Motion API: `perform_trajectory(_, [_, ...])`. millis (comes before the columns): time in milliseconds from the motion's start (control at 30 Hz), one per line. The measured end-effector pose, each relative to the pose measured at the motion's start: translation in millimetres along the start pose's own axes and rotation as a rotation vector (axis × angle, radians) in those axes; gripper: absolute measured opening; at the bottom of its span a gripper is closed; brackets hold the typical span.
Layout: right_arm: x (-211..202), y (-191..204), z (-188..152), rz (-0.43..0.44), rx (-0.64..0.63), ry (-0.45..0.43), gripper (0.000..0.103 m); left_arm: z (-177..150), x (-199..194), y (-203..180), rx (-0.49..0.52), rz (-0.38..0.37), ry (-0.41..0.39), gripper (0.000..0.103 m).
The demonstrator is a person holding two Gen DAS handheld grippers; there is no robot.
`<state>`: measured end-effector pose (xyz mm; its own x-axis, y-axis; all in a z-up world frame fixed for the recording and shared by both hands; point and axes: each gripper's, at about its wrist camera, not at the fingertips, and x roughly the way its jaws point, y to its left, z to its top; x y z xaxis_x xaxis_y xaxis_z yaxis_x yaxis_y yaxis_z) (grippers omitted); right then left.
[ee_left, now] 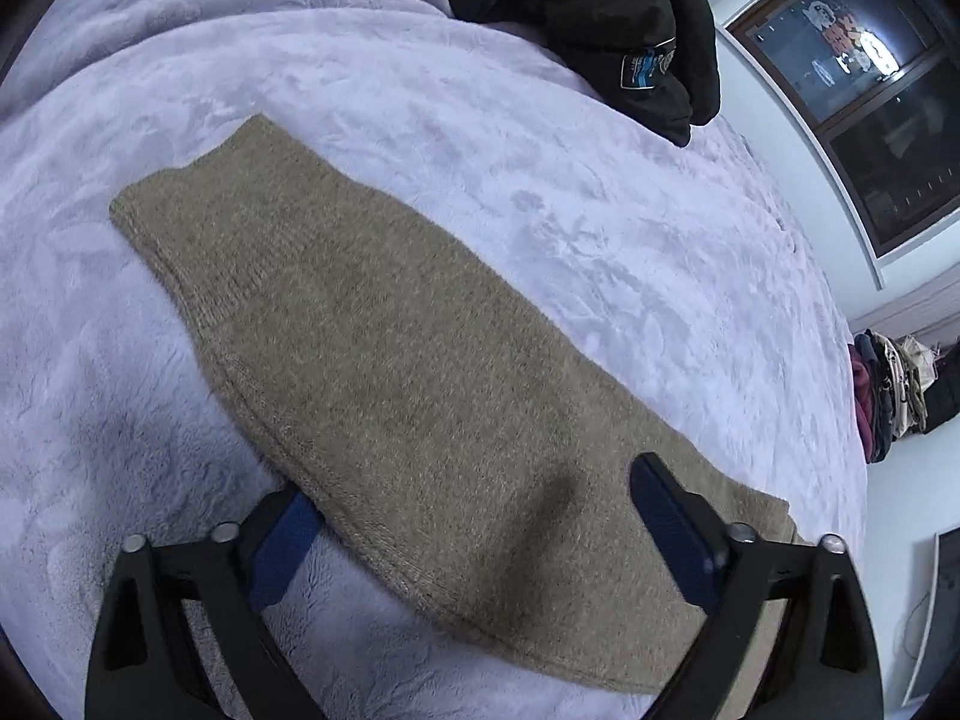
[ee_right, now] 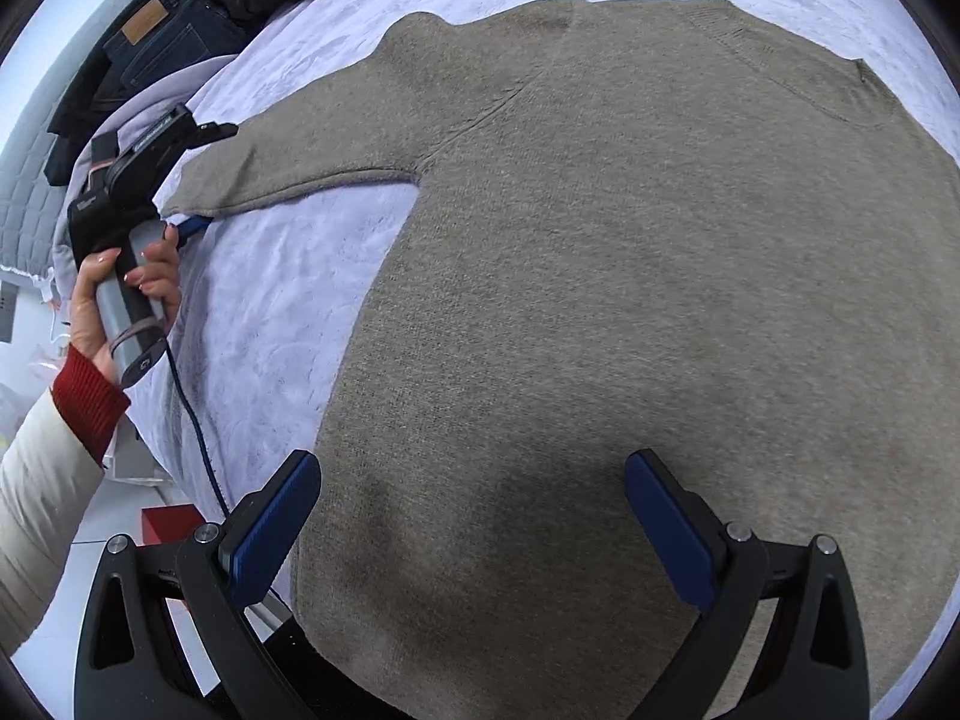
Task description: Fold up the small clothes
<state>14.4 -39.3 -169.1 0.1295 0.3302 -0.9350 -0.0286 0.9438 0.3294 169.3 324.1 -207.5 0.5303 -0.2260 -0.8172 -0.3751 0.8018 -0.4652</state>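
A tan knitted sweater lies flat on a lavender fleece blanket, neck at the far side. Its left sleeve stretches out to the side, ribbed cuff far from the camera in the left wrist view. My left gripper is open and straddles the sleeve near its end: one blue pad sits at the sleeve's edge on the blanket, the other over the knit. A hand holds that left gripper at the sleeve. My right gripper stands open just above the sweater's body, nothing between its pads.
A pile of dark clothes and jeans lies at the bed's far end. A dark window and stacked clothes are beyond the bed. A cable hangs by the bed's edge, above a red box.
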Motion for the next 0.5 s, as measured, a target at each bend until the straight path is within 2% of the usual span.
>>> perform_trajectory(33, [0, 0, -1, 0.007, 0.001, 0.002, 0.101, 1, 2, -2, 0.018, -0.006, 0.001, 0.048])
perform_trajectory(67, [0, -1, -1, 0.018, 0.003, 0.005, 0.101, 2, 6, -2, 0.021, -0.021, 0.015, 0.033])
perform_trajectory(100, [0, 0, -1, 0.029, 0.003, 0.005, 0.100, 2, 8, -1, 0.015, -0.037, 0.028, 0.012])
perform_trajectory(167, [-1, 1, -1, 0.046, -0.003, 0.003, 0.097, 1, 5, -3, 0.001, -0.031, 0.008, 0.012])
perform_trajectory(267, [-4, -4, -3, 0.058, 0.007, -0.014, 0.083, -1, -13, -25, 0.066, -0.056, -0.030, 0.012])
perform_trajectory(400, [-11, -22, -5, 0.070, 0.059, -0.040, 0.081, -15, -43, -89, 0.243, -0.118, -0.076, 0.012])
perform_trajectory(500, [-20, -38, -7, 0.065, 0.097, -0.068, 0.081, -37, -55, -146, 0.369, -0.190, -0.065, 0.012])
